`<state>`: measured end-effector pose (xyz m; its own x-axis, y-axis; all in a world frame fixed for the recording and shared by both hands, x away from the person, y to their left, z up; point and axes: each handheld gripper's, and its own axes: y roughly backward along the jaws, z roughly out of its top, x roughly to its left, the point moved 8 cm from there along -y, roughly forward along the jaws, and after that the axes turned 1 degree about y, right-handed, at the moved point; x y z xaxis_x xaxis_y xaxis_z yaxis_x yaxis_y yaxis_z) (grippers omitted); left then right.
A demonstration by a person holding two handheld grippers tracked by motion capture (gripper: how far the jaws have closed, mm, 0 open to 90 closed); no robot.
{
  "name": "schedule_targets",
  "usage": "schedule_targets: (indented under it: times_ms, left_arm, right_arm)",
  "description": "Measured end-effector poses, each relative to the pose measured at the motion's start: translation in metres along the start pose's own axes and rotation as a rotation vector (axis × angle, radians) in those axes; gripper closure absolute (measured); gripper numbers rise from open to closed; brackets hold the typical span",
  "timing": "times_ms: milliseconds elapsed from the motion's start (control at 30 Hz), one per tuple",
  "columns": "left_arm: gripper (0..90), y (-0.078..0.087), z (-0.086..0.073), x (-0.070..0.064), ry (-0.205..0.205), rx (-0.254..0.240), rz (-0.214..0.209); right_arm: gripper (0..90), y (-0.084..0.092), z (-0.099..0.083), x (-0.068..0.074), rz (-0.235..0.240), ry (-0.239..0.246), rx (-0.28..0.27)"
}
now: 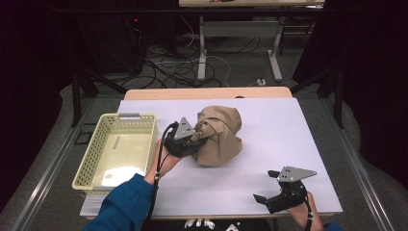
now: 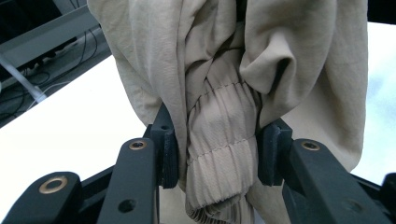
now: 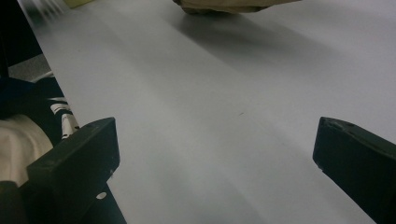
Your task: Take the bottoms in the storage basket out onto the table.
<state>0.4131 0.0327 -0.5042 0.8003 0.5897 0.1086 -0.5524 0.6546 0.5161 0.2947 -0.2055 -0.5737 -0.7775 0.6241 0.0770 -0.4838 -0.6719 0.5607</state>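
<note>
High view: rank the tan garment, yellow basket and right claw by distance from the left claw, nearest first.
1. Tan garment: clamped in the left claw, mid-table, so touching.
2. Yellow basket: just left of that hand, its right wall close beside the wrist.
3. Right claw: farthest, at the table's near right corner, jaws wide apart over bare table.

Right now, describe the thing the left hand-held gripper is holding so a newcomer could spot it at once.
On the white table, look just right of the yellow basket. The bunched tan garment sits mid-table, an elastic-gathered fold pinched in the left hand-held gripper. It is the one soft, crumpled thing there; the basket is rigid and perforated.
</note>
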Motion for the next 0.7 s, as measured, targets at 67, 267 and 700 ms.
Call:
schedule_targets:
  times_ms: [67,267,700]
  left_arm:
    - [60.2,-0.001,0.000,0.000,-0.005,0.003,0.002]
    - [60.2,-0.005,-0.003,-0.003,0.001,0.011,-0.007]
    - [60.1,-0.015,-0.006,-0.010,0.005,0.028,-0.019]
  right_arm:
    - [0.0,0.000,0.000,0.000,0.000,-0.002,0.000]
    - [0.1,0.000,0.000,0.000,-0.002,0.006,0.000]
    - [0.1,0.000,0.000,0.000,-0.005,0.003,-0.006]
